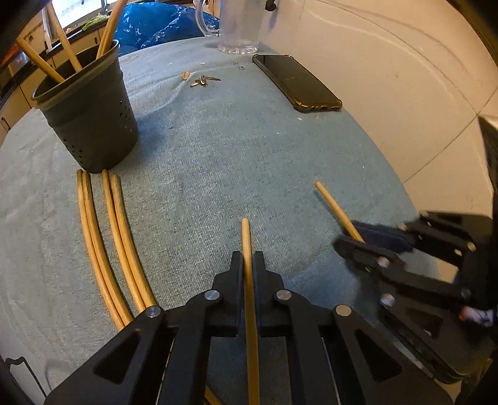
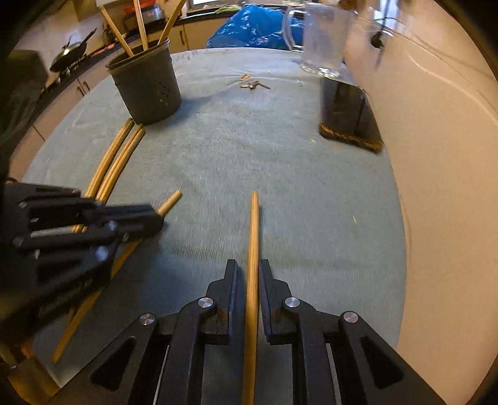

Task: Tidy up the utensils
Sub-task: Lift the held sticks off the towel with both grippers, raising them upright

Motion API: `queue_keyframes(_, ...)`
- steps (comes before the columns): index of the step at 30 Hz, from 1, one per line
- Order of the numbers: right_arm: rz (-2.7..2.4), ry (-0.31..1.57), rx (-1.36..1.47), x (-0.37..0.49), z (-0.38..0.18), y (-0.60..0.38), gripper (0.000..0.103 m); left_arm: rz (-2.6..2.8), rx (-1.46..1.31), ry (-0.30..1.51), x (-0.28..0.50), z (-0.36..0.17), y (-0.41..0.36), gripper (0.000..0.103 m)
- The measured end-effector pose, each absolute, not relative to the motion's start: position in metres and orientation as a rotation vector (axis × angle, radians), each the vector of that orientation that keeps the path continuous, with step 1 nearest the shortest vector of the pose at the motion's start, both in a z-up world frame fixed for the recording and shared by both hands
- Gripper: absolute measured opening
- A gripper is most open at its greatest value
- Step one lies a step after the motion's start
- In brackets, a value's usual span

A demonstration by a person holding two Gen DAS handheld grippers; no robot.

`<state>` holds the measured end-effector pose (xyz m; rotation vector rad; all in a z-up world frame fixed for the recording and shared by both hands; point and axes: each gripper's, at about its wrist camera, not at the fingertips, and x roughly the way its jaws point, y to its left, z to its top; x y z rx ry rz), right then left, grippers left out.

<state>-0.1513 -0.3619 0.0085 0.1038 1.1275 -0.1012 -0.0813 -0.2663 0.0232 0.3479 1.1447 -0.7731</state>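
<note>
My left gripper [image 1: 247,258] is shut on a wooden chopstick [image 1: 246,236] that points forward over the blue-grey cloth. My right gripper [image 2: 249,268] is shut on another wooden chopstick [image 2: 253,224]; it also shows in the left wrist view [image 1: 351,241] at the right. The left gripper shows in the right wrist view [image 2: 155,218] at the left. A dark perforated utensil holder [image 1: 90,115] with three chopsticks in it stands at the far left, also in the right wrist view [image 2: 146,90]. Several loose chopsticks [image 1: 115,236] lie on the cloth in front of it.
A black phone [image 1: 295,82] lies at the far right of the cloth [image 1: 233,155]. A clear glass mug [image 1: 236,28] stands behind it. Small keys [image 1: 204,81] lie near the far middle. A white wall [image 1: 404,78] borders the right side. A blue bag [image 1: 155,21] sits beyond.
</note>
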Motion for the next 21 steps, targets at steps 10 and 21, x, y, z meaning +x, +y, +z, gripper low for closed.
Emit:
queue_keyframes(10, -0.113, 1.043, 0.201, -0.160, 0.029, -0.369, 0.006, -0.788, 0.236, 1.034, -0.090, 0.055, -0.236, 0.005)
queue_keyframes(21, -0.147, 0.702, 0.213, -0.217, 0.114, -0.339, 0.006, -0.800, 0.089, 0.766, -0.127, 0.138, -0.166, 0.005)
